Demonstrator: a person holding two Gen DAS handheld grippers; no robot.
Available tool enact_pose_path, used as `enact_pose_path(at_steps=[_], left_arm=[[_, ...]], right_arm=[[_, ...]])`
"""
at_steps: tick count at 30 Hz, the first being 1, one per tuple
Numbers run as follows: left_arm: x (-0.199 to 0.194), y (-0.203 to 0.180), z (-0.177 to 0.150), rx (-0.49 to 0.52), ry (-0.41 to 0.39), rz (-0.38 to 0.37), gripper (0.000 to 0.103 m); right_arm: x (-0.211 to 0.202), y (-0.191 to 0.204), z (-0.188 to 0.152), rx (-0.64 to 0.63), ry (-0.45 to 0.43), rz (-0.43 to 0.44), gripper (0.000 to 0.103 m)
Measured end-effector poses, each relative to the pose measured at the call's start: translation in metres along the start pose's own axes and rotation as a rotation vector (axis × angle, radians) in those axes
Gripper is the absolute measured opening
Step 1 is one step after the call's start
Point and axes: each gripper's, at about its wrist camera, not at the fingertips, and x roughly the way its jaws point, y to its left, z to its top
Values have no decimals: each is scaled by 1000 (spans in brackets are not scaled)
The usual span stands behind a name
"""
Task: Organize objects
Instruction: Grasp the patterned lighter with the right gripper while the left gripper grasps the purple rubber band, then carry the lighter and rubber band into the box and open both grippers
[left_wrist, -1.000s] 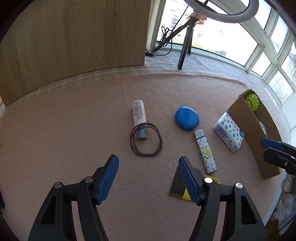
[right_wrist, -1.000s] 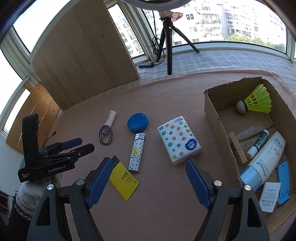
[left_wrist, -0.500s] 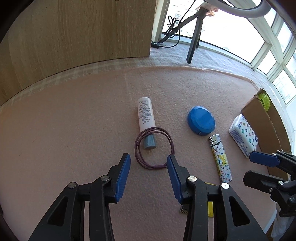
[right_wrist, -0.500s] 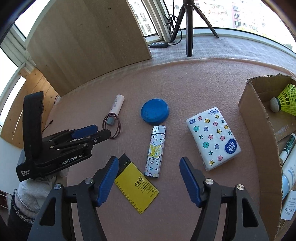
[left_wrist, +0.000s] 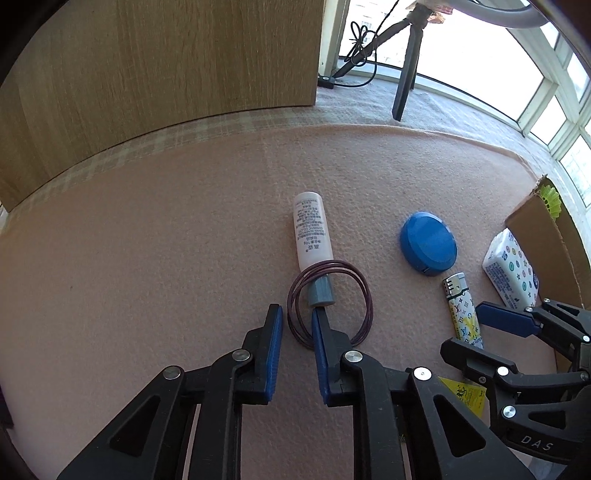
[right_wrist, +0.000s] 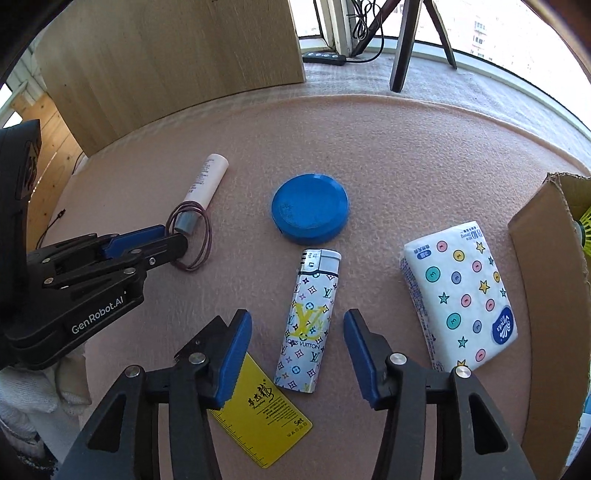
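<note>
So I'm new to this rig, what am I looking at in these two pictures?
Two hand-held grippers, each with a camera looking along its blue jaws. The left gripper view shows its jaws closing over the edge of a purple hair tie looped around a tube's cap; nothing is pinched yet. The right gripper view shows its jaws closing either side of a patterned lighter, not touching it. Also on the pink mat: blue round case, tissue pack, yellow card, cardboard box.
</note>
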Motion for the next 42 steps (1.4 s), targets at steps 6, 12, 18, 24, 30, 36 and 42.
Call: enact_pose_path(at_steps=[6, 12, 18, 24, 30, 36, 42], left_arm=[[0, 3, 0, -16, -9, 3, 2], [-7, 5, -3, -29, -33, 5, 2], [-24, 15, -6, -59, -63, -2, 2], [-47, 20, -9, -73, -101, -10, 2], [-75, 10, -6, -57, -148, -30, 2], [-94, -15, 3, -26, -189, -74, 2], [-97, -62, 13, 32, -202, -127, 2]], right_arm=[[2, 4, 2, -65, -2, -82, 25], [3, -3, 2, -63, -3, -73, 21], [-3, -7, -3, -42, -24, -48, 21], [-20, -12, -9, -32, -55, -14, 21], [-49, -24, -17, -17, -96, 21, 21], [-92, -49, -28, 4, -161, 15, 21], [-135, -86, -44, 33, -219, -25, 21]])
